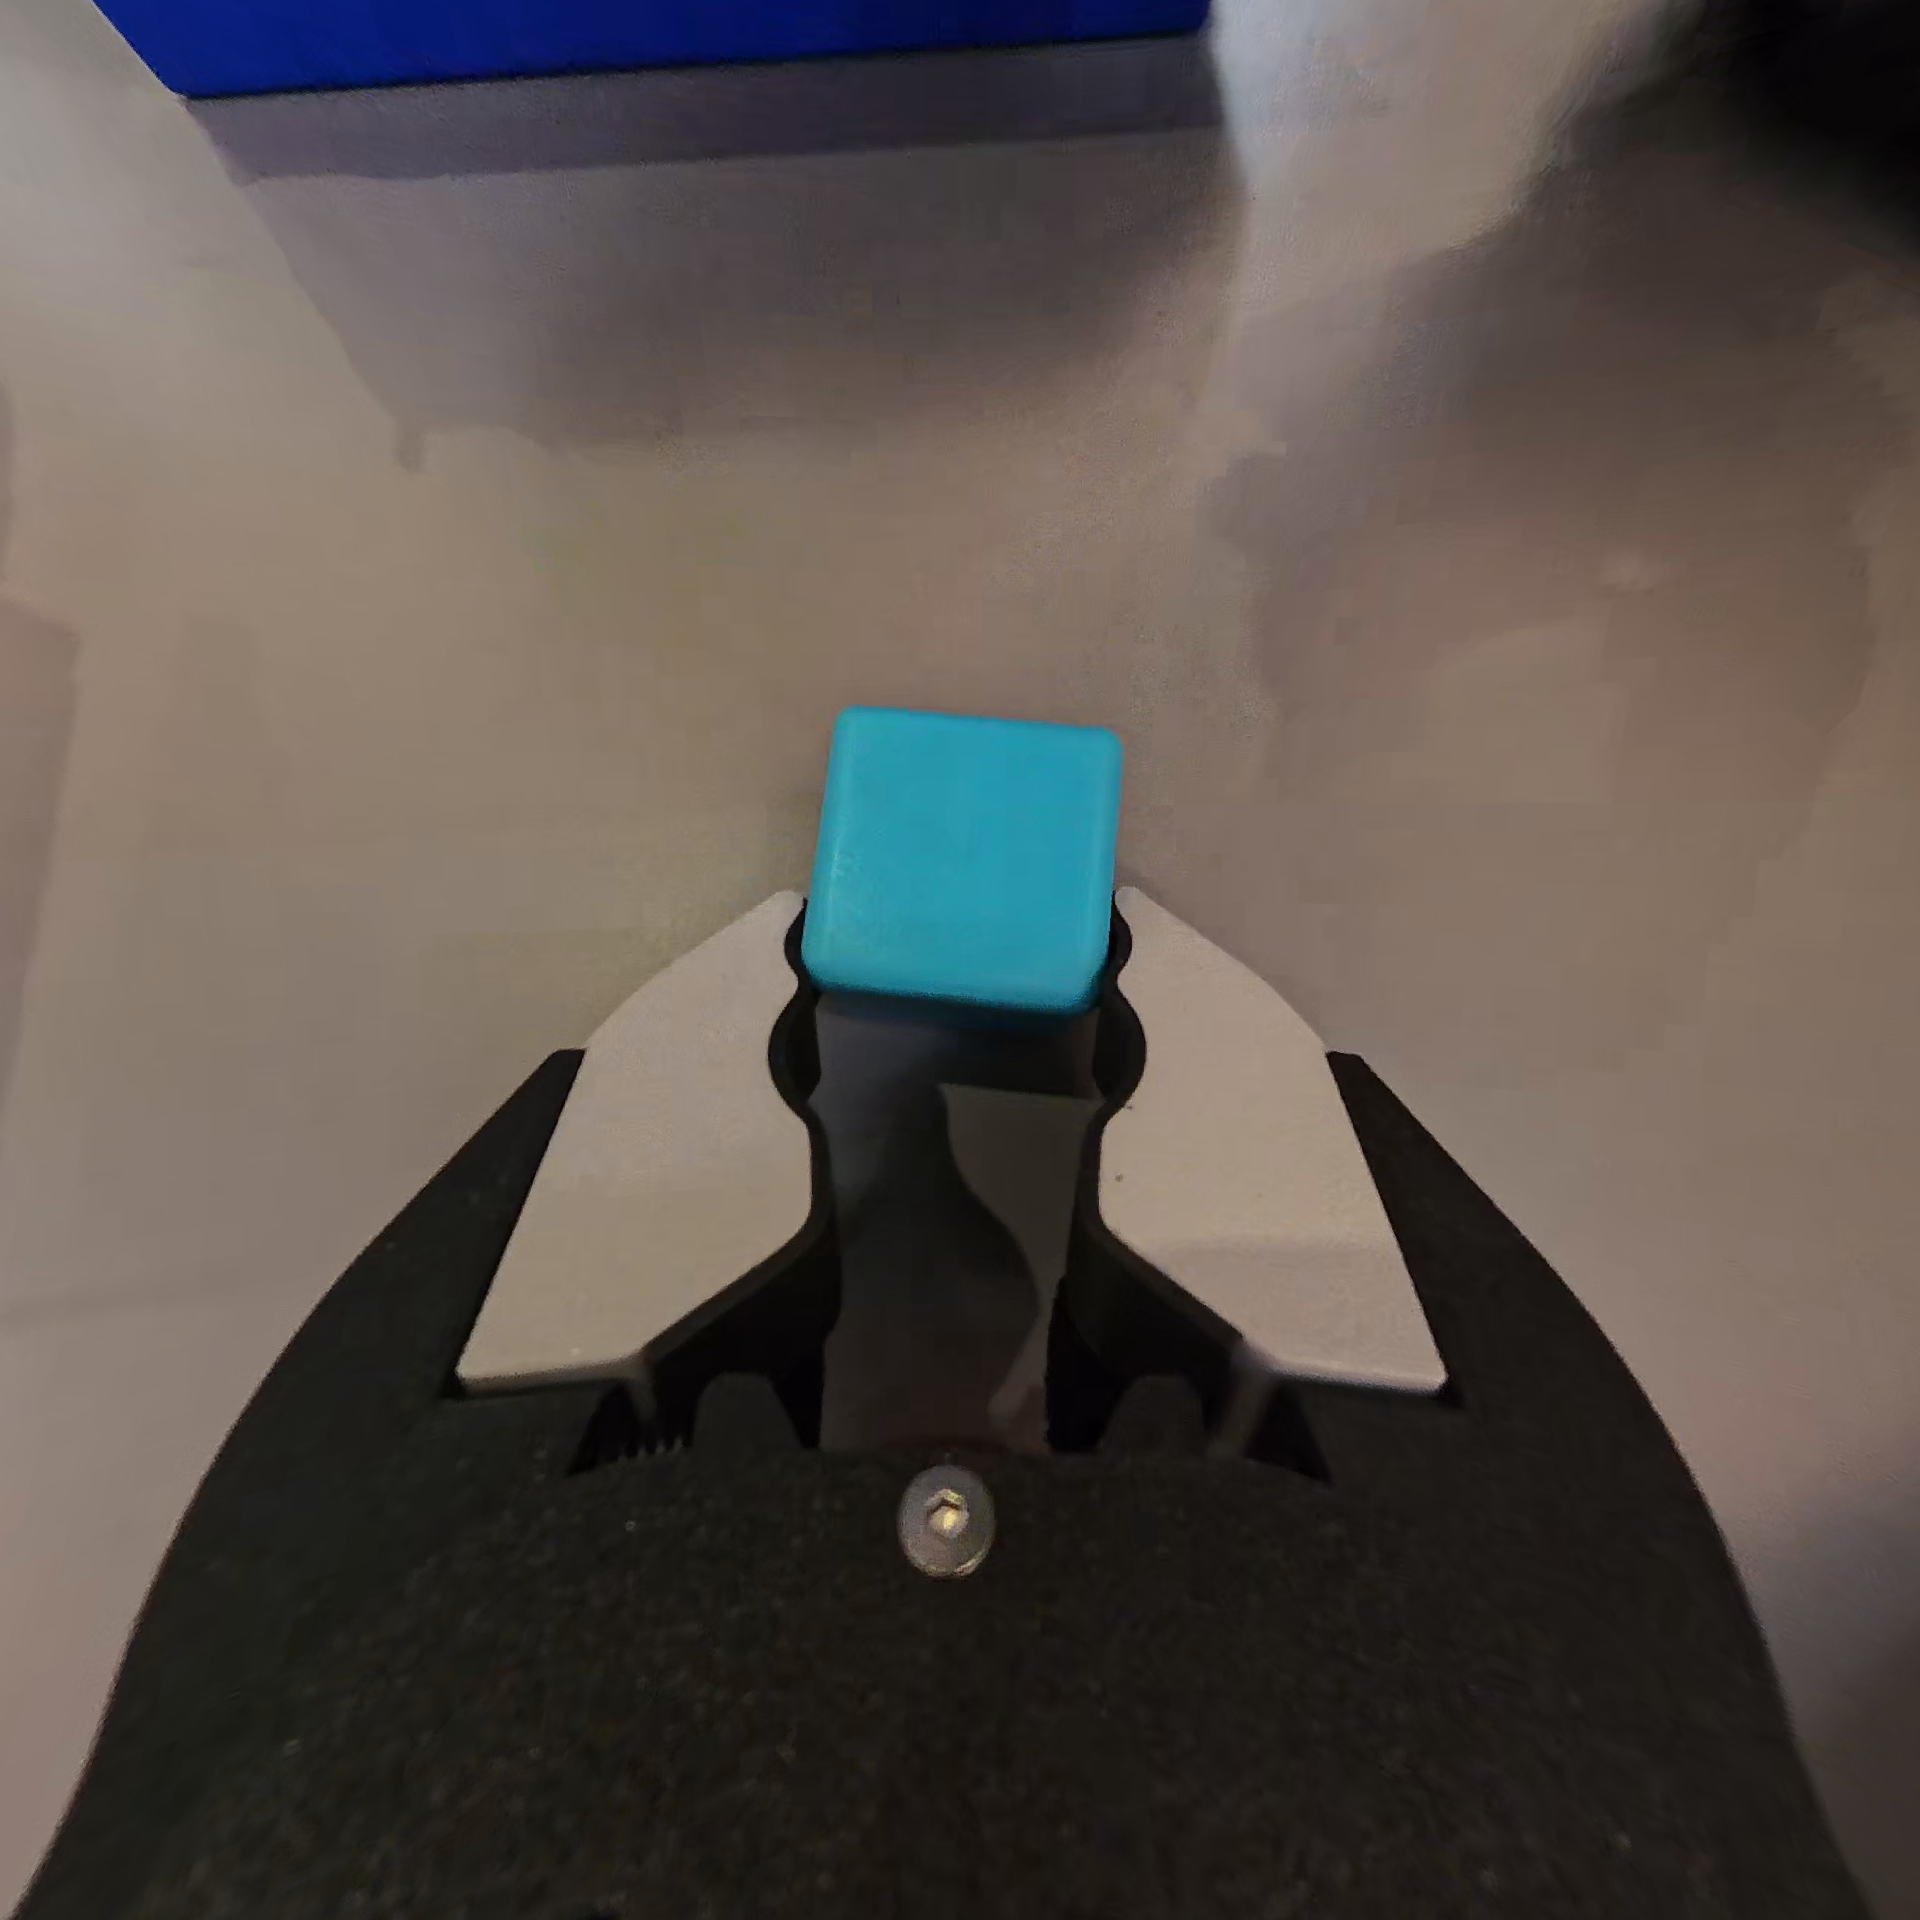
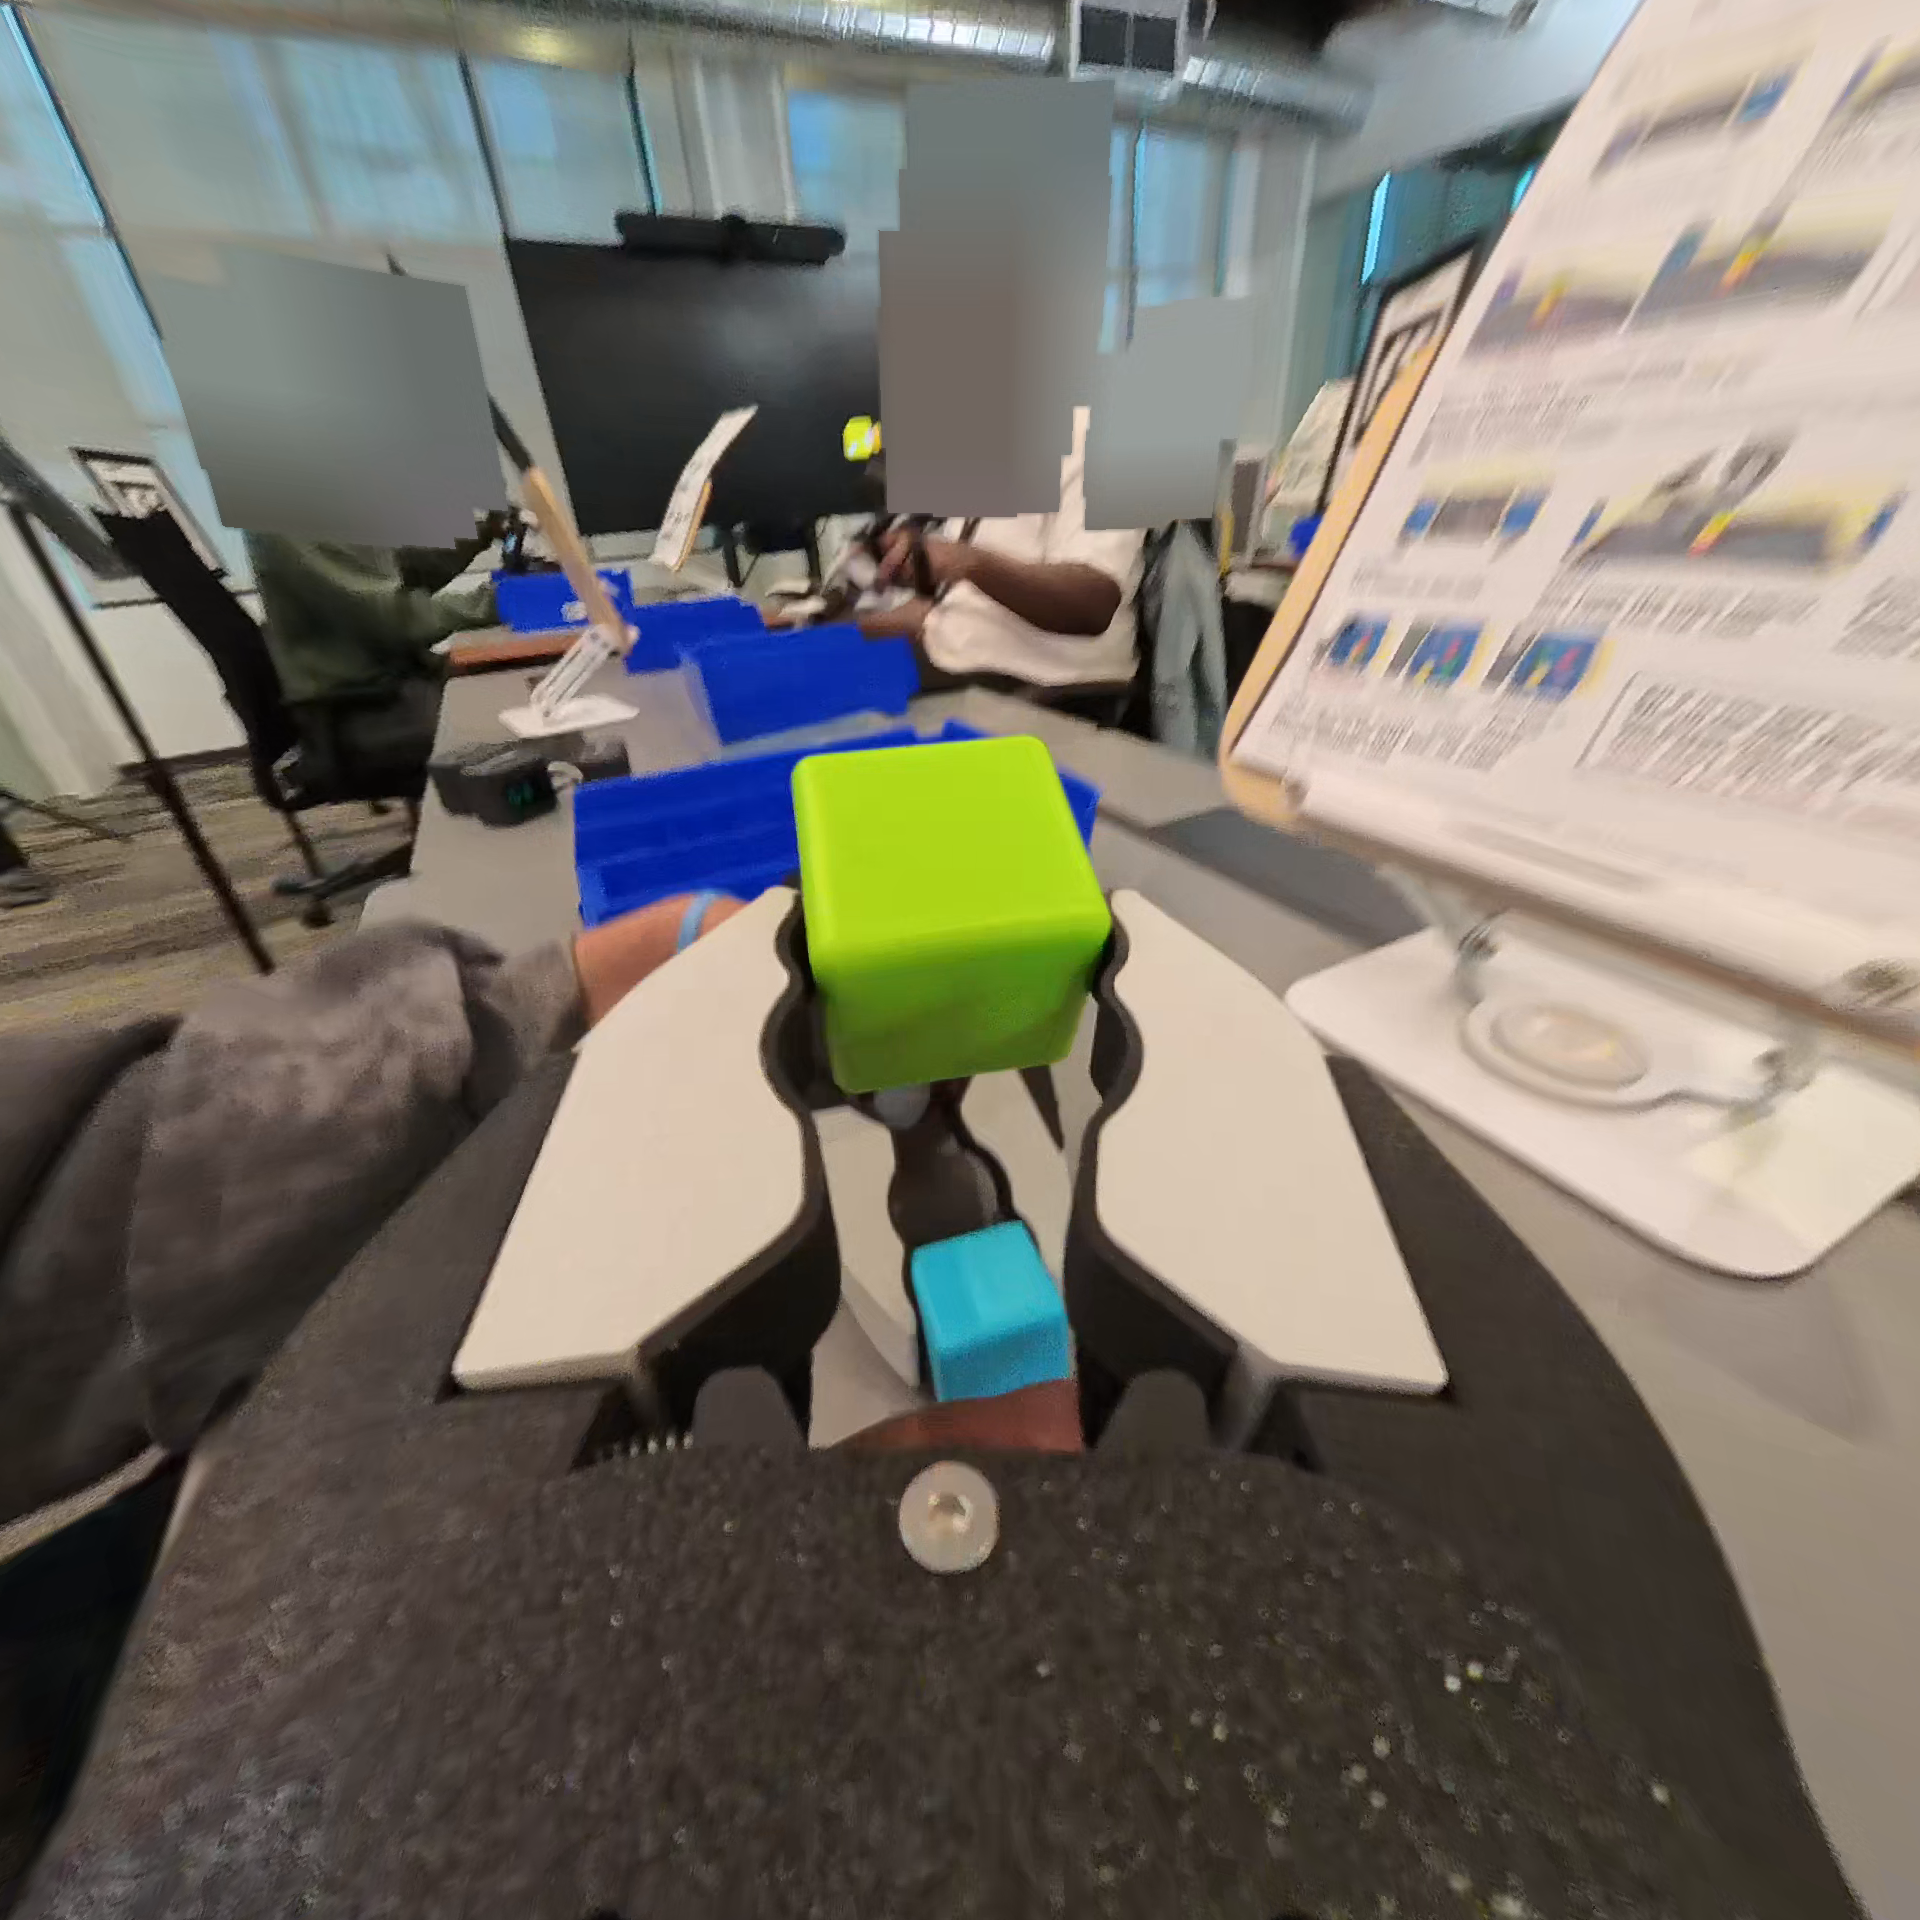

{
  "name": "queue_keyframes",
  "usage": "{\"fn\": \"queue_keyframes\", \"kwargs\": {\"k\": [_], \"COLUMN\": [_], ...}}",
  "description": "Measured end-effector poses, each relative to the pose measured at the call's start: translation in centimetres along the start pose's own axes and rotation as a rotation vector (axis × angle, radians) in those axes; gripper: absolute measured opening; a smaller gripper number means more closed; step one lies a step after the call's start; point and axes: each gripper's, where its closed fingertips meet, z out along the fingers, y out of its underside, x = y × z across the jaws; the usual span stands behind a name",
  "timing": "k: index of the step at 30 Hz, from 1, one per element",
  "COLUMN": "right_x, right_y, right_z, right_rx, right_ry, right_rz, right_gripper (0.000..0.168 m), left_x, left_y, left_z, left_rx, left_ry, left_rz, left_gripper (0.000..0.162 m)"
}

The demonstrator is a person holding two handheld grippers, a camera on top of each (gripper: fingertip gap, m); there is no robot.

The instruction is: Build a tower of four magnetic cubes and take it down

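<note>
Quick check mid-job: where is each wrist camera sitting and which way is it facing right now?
Left wrist view: on the left gripper, angled down at the grey table; its jaws clamp a blue cube.
Right wrist view: on the right gripper, facing out across the room; its jaws clamp a green cube, a grey sleeve at left.
Shared: the blue cube, seen below between the right jaws.

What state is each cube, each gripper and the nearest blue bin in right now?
left gripper: shut on the teal cube, above the grey table.
teal cube: clamped between the fingertips, upright, a little skewed.
right gripper: shut on the green cube, raised.
green cube: clamped at the fingertips, lifted off the table, with the teal cube below it.
blue bin: on the table behind the green cube, open-topped; contents cannot be told.
</note>
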Motion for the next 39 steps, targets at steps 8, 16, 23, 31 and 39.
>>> {"fn": "queue_keyframes", "kwargs": {"k": [8, 16, 23, 31, 39], "right_x": [3.6, 14.4, 17.3, 16.8, 16.6], "right_y": [-11.6, -5.3, 7.8, 13.4, 14.5], "right_z": [-11.4, -25.6, -30.6, -32.4, -33.2], "right_rx": [-0.088, -0.431, -0.965, -1.479, -1.764], "right_ry": [0.411, 0.832, 0.891, 0.758, 0.653], "right_rz": [-0.286, -0.062, 0.152, 0.073, 0.004], "right_gripper": [0.051, 0.051, 0.052, 0.052, 0.052], "left_x": [0.0, 0.0, 0.1, 0.2, 0.2], "left_y": [0.0, 0.0, 0.0, 0.1, 0.1], "left_z": [0.0, 0.0, 0.0, 0.1, 0.1], "left_rx": [0.0, -0.001, -0.003, -0.005, -0.006], "left_ry": [0.001, 0.001, 0.002, 0.005, 0.004], "left_rz": [-0.001, 0.0, 0.003, 0.008, 0.007], "left_gripper": [0.05, 0.05, 0.05, 0.05, 0.05]}}
